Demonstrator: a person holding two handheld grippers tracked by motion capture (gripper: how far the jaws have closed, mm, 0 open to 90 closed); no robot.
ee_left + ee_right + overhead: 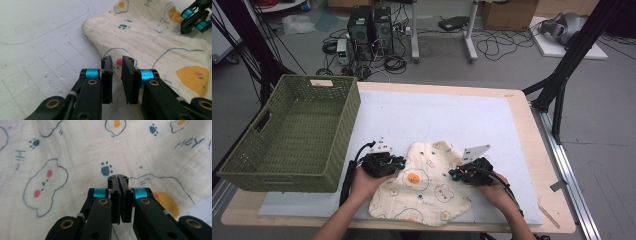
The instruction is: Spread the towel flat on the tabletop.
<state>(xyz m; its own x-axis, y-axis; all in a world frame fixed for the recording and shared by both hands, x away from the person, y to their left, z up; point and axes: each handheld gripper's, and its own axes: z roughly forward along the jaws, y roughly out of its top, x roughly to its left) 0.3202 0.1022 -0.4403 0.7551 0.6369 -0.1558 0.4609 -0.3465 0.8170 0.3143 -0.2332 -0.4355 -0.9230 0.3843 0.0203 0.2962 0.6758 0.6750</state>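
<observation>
- The cream muslin cloth printed with bears and fried eggs [424, 182] lies rumpled on the white foam mat [437, 115] at the table's near edge, a gripper at each side, likely to grasp opposite edges for spreading or folding;
- left gripper [117, 65]: jaws narrowly parted, nothing between them, the cloth's edge just ahead;
- right gripper [117, 180]: jaws closed together above the cloth; whether they pinch fabric I cannot tell;
- the green woven basket [292, 132] stands to the left, probably the cloth's destination.

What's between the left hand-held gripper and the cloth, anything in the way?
Nothing visible. The left hand-held gripper sits right at the cloth's near edge, its jaws a little apart with only bare white mat beneath them, and no fabric pinched between them.
</observation>
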